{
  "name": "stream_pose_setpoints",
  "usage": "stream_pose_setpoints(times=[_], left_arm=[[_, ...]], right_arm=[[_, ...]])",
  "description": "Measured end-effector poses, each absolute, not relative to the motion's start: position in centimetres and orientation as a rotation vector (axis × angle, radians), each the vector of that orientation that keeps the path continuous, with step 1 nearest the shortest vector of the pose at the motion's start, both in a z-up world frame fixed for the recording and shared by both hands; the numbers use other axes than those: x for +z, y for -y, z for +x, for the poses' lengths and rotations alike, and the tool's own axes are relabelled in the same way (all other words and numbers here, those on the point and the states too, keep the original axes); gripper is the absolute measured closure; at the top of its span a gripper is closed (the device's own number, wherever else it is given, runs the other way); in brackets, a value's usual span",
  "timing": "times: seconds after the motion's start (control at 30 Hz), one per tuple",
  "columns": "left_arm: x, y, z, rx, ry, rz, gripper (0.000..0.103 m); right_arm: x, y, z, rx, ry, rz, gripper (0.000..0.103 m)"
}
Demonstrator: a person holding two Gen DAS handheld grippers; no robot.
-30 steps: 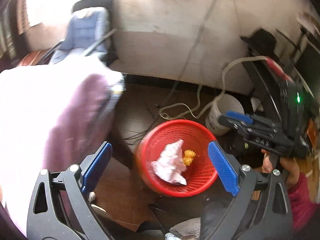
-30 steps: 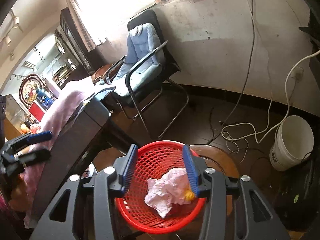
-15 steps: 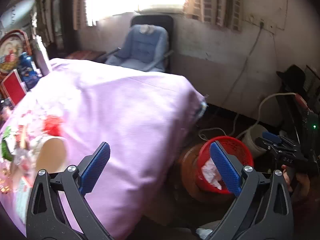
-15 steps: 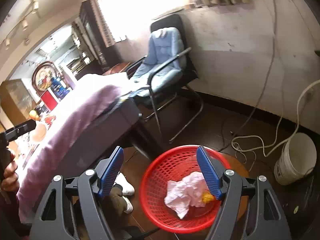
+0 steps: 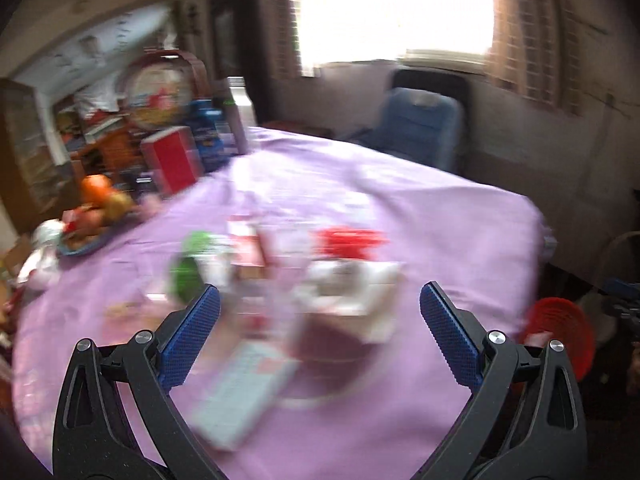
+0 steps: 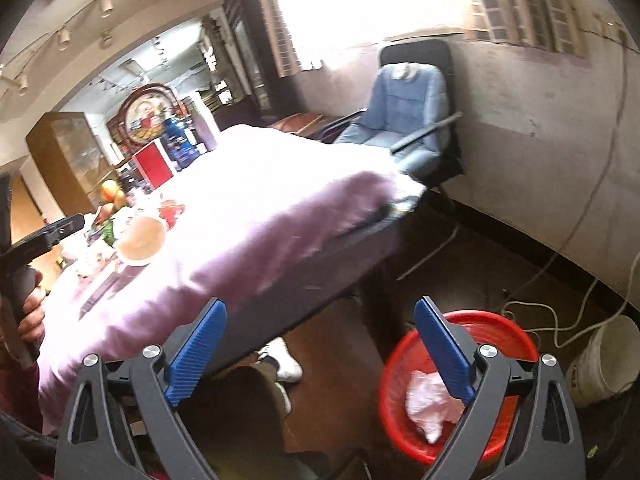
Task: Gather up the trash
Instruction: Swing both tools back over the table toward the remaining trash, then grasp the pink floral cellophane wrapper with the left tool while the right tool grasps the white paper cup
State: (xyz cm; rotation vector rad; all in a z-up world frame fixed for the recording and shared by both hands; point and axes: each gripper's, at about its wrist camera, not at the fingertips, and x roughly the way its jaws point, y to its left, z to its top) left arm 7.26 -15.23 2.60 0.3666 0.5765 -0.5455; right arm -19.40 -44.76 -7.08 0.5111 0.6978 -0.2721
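Right gripper (image 6: 320, 344): fingers had just been spreading, nothing between them. Left gripper (image 5: 320, 332): fingers released, empty. Crumpled pink paper (image 6: 430, 400): in red basket (image 6: 500, 322), lower right; counter (image 5: 420, 208) centre.

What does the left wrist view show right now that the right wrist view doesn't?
Left wrist only: close, blurred litter on the tabletop, including a red wrapper, a green packet and a pale blue packet.

Right wrist only: crumpled pink paper lying in the basket, and a white bucket beside it.

Both: the purple tablecloth, red basket, blue chair, and open, empty tongs: left, right.
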Motion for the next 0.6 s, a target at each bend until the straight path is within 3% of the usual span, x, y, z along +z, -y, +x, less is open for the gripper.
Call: stream_pose_setpoints(times=[0.33, 0.6], left_arm=[[1.3, 1.8, 18.5, -0.289, -0.73, 0.193, 0.007], [-2.8, 0.8, 20.3, -0.366, -0.875, 0.111, 0.007]], right_arm=[[-3.9, 38.6, -12.8, -0.169, -0.717, 0.43, 0.006], [-2.5, 32.5, -5.9, -0.055, -0.743, 0.329, 0.006]])
